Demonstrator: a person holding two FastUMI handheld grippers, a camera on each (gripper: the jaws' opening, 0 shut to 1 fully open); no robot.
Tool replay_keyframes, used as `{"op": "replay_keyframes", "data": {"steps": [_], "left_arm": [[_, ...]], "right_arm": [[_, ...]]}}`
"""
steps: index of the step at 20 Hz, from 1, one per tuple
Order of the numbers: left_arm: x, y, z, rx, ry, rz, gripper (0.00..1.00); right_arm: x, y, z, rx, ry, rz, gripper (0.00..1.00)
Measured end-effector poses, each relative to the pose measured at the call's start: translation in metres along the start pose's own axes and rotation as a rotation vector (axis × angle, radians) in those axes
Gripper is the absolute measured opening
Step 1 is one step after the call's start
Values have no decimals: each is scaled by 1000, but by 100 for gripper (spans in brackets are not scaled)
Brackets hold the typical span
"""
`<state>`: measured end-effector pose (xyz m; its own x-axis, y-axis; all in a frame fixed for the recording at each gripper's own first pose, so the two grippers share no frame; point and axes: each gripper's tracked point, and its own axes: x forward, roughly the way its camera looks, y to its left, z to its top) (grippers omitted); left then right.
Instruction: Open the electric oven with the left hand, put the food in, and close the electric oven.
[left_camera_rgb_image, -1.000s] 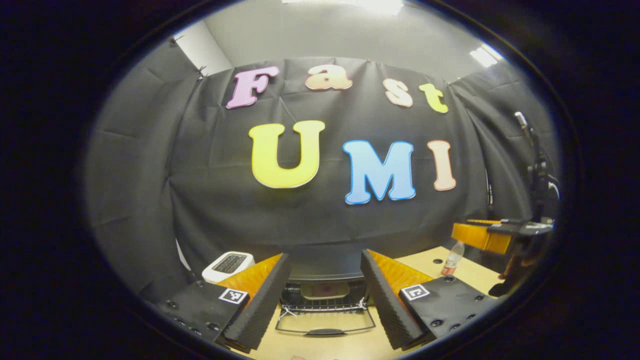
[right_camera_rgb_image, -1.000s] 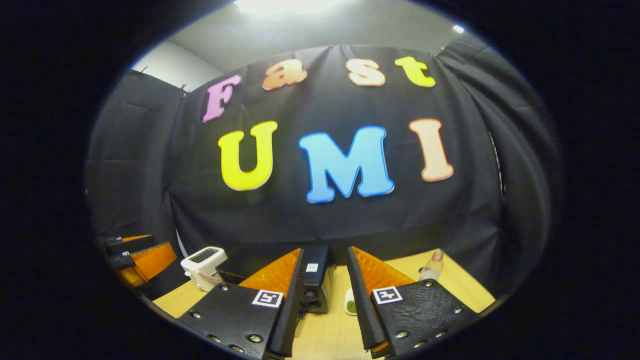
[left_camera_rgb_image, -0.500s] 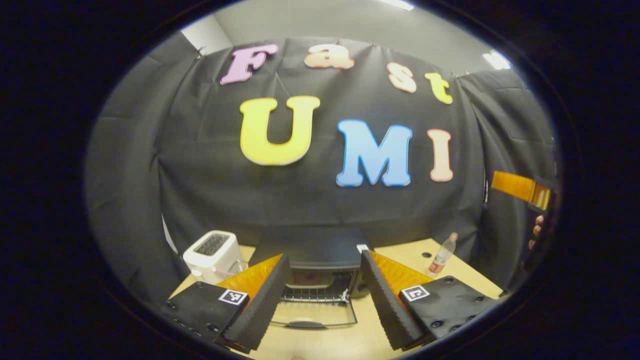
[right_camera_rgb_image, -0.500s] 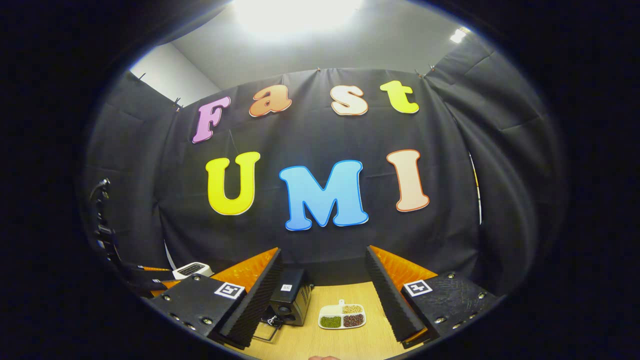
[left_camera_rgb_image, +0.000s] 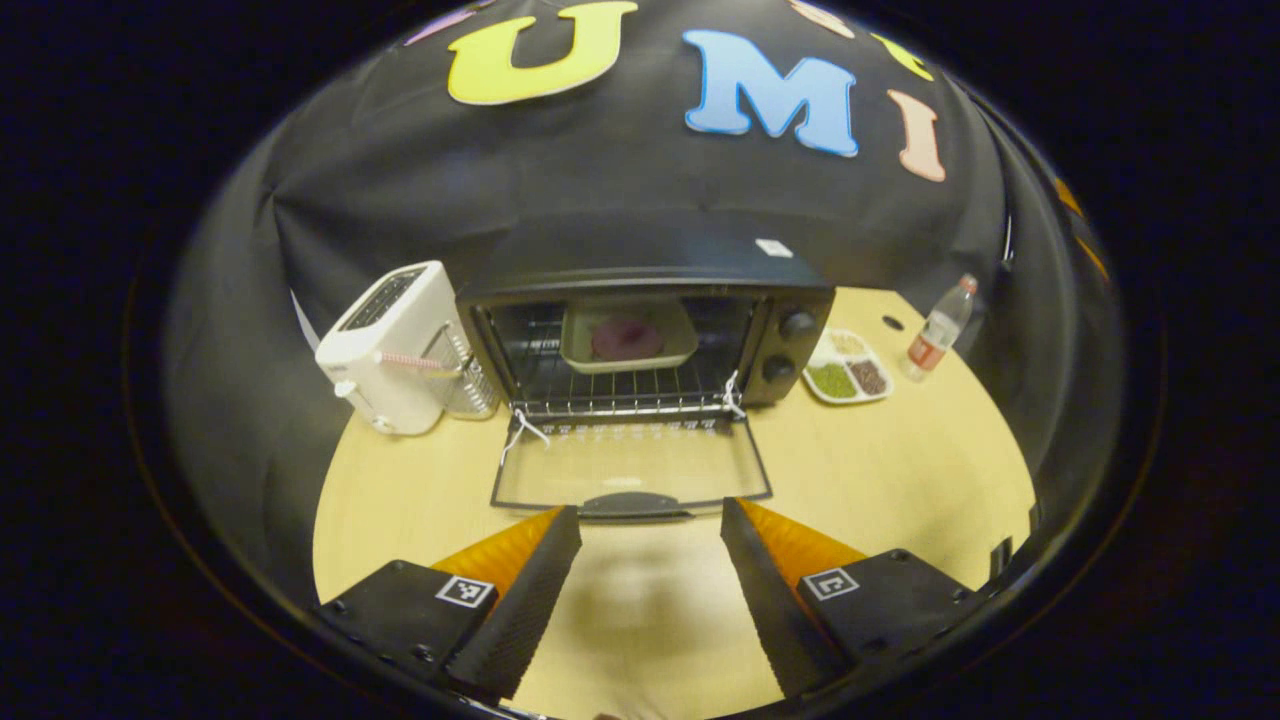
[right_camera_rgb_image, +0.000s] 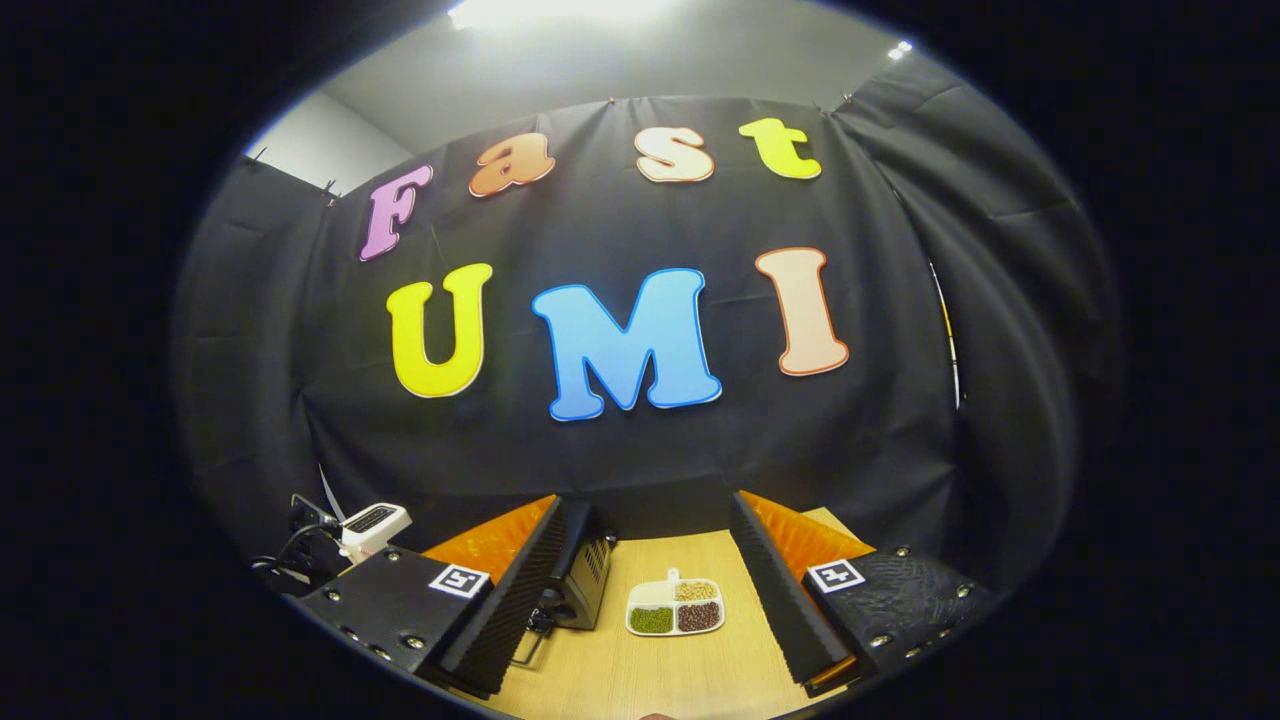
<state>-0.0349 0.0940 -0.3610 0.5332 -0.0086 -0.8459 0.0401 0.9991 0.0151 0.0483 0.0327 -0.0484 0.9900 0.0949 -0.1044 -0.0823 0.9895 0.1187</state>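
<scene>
Glass oven door (left_camera_rgb_image: 630, 475) lies open before left gripper (left_camera_rgb_image: 650, 520).

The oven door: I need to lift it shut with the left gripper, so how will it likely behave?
The oven door lies flat open, so it should swing up on its hinge, staying rigid. Its panel looks like glass, so probably fairly heavy and fragile if slammed. The handle looks smooth and may slip between the open left gripper.

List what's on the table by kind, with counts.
Electric oven, door down: 1
Dish of food in the oven: 1
Toaster: 1
Divided plate: 1
Bottle: 1
Total: 5
</scene>
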Motion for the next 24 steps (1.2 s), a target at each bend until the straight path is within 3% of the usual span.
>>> {"op": "replay_keyframes", "data": {"steps": [1, 2, 4, 8, 9, 12, 15, 16, 24], "left_arm": [[6, 2, -8, 12, 39, 0, 100], [14, 5, -16, 27, 76, 6, 96], [30, 12, -38, 42, 149, 4, 99], [60, 8, -54, 4, 269, -21, 96], [67, 10, -55, 9, 283, -16, 100], [82, 15, -66, 5, 330, -18, 96], [96, 18, -67, 14, 353, -17, 100], [100, 18, -67, 16, 358, -18, 96], [120, 19, -69, -21, 397, -25, 100]], "right_arm": [[1, -5, -1, 5, 3, -13, 100], [1, -9, -4, 8, 6, -22, 100], [2, -18, -8, 8, 16, -45, 100], [1, -32, -13, 10, 26, -86, 100], [0, -36, -13, 10, 26, -96, 100], [-1, -43, -16, 7, 34, -126, 100], [-4, -49, -16, 11, 39, -142, 100], [-6, -50, -17, 13, 39, -146, 100], [-10, -47, -12, 4, 21, -155, 100]]}}
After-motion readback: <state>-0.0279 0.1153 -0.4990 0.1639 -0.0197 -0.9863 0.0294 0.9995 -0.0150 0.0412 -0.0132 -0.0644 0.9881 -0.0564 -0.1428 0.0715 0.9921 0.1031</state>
